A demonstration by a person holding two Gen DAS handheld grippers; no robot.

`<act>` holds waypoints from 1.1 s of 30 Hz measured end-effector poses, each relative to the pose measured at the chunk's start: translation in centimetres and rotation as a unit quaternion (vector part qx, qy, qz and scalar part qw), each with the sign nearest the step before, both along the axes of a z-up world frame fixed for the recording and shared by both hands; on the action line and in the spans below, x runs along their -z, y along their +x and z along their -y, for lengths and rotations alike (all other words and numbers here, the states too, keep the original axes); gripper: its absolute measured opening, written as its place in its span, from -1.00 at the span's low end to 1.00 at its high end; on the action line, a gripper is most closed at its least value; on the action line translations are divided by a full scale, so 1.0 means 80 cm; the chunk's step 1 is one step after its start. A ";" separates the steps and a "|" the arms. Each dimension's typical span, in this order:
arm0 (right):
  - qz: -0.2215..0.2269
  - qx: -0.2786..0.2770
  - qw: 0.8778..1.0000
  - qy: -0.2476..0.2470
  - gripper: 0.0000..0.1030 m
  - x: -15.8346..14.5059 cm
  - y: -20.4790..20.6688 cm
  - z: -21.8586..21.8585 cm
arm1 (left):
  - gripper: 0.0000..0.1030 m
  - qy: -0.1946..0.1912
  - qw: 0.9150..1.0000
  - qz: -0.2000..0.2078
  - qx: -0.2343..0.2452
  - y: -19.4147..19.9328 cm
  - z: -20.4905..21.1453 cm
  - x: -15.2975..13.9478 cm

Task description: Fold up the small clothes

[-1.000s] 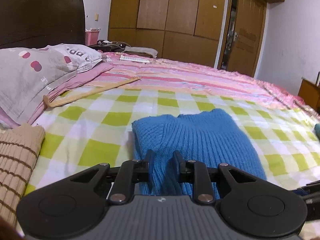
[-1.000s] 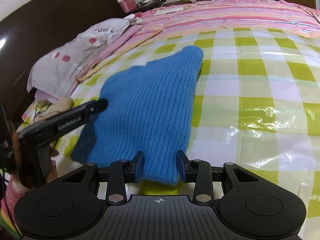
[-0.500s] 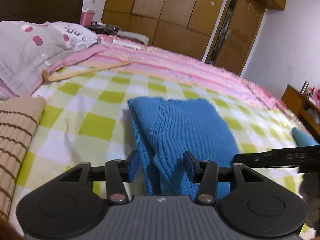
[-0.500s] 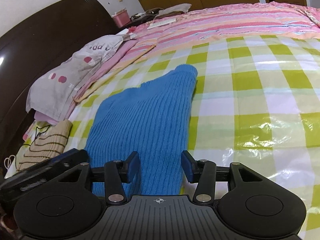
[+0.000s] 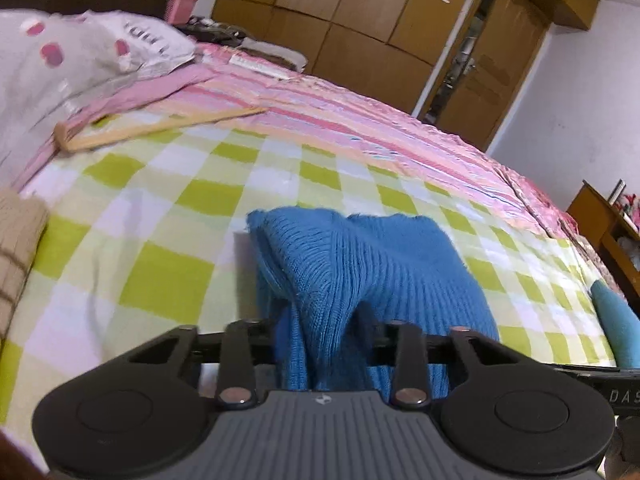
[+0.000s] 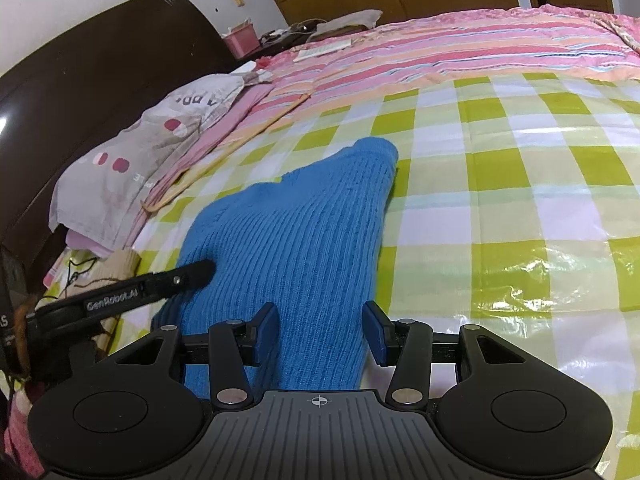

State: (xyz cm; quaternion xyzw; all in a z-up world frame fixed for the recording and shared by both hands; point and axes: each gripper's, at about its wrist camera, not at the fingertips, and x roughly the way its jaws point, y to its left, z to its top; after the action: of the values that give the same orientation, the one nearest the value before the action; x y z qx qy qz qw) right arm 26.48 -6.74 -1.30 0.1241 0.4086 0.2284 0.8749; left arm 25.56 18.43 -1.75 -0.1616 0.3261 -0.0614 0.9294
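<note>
The left gripper (image 5: pixel 326 320) is closing on a pinched ridge of the blue sweater (image 5: pixel 372 264); the knit bunches up between its jaws and rises off the bed there. The right gripper (image 6: pixel 320 334) stands half open, its blue pads (image 6: pixel 376 332) either side of the sweater's near edge without pressing on it. The sweater lies on the green-checked sheet (image 6: pixel 500 184), already folded into a narrow strip that runs away from both grippers.

The step in hand looks like taking hold of the near end to fold the strip over on itself. To do it well, the left gripper should catch every layer of the knit, not only the top one, or the fold will slide apart when lifted. The right gripper needs to close on the same edge, level with the left, so the end comes up square. Both should then lift together, low, and lay the end over the far part, edges matched. The knit is thick and stretchy, so a slow pull will probably keep it from dragging across the slick sheet.

To the left lies a beige striped garment (image 5: pixel 16 248), apart from the sweater. Farther off are a wooden stick (image 5: pixel 160 130) and a grey pillow (image 5: pixel 60 60) with pink dots. Beyond the striped quilt (image 5: pixel 360 120) a pink box (image 6: pixel 242 40) stands by the headboard; what it holds I cannot tell.
</note>
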 end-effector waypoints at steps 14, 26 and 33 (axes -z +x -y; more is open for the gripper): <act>0.001 0.018 0.999 0.037 0.04 -0.001 0.015 0.006 | -0.23 -0.025 1.000 0.010 -0.017 0.002 -0.026 0.009; -0.013 0.027 0.998 0.057 0.27 0.014 0.026 -0.001 | 0.21 -0.046 0.997 0.044 -0.033 -0.036 -0.041 -0.004; -0.009 0.017 0.999 0.042 0.32 0.017 0.016 0.003 | 0.41 -0.023 1.000 0.019 -0.007 -0.033 -0.024 0.010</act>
State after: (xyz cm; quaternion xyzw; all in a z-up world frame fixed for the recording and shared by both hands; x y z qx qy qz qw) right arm 27.72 -6.97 -2.67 0.1694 0.4041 0.2294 0.8692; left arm 22.89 20.34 -2.53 -0.1843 0.3053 -0.0653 0.9320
